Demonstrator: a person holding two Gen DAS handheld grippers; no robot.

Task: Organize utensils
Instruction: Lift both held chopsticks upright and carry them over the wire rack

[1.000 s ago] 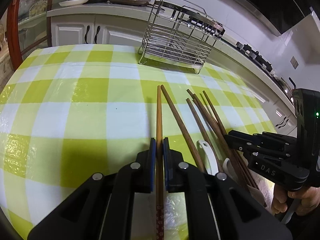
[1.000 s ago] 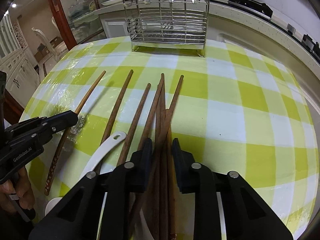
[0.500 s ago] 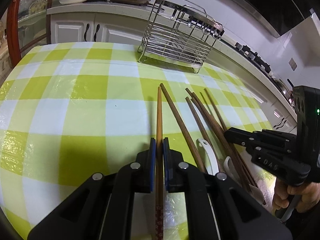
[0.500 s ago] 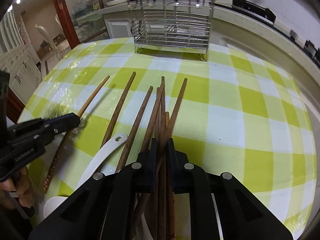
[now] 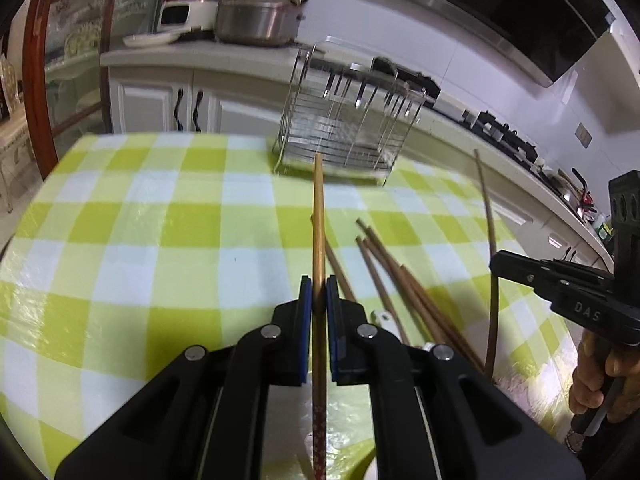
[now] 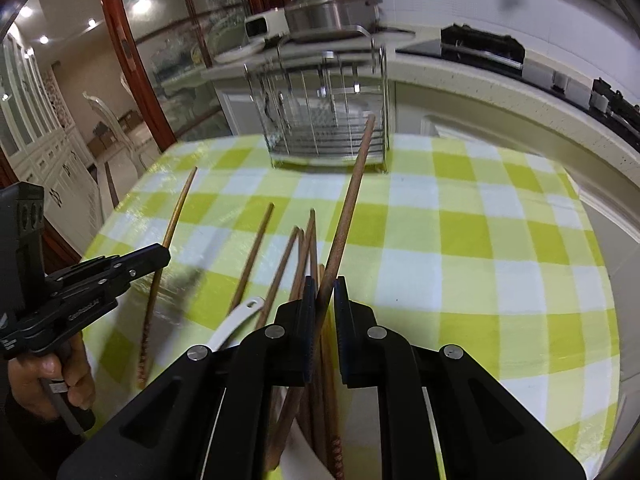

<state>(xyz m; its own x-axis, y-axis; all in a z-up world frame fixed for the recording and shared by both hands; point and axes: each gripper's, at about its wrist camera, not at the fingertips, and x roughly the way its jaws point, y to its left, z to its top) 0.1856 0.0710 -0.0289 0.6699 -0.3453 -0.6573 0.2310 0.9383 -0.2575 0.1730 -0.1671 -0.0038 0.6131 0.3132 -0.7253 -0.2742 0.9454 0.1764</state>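
Left wrist: our left gripper (image 5: 319,294) clamps a light chopstick (image 5: 318,216), lifted and aimed at the wire rack (image 5: 344,132).

Right wrist: our right gripper (image 6: 323,296) pinches a dark chopstick (image 6: 350,200) above the loose chopsticks (image 6: 280,264). Step, we judge: carrying; next, dropping tips into the rack.

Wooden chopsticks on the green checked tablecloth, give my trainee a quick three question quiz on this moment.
1. True or false: each gripper is clamped on one chopstick.
2. What does the left gripper hold? A) the white ceramic spoon B) the light wooden chopstick C) nothing
3. Fill in: beyond both raised chopsticks, at the far edge of the green checked tablecloth, stands the silver wire ____.

Key: 1 true, the right gripper grips the dark wooden chopstick. 2 B. 3 rack.
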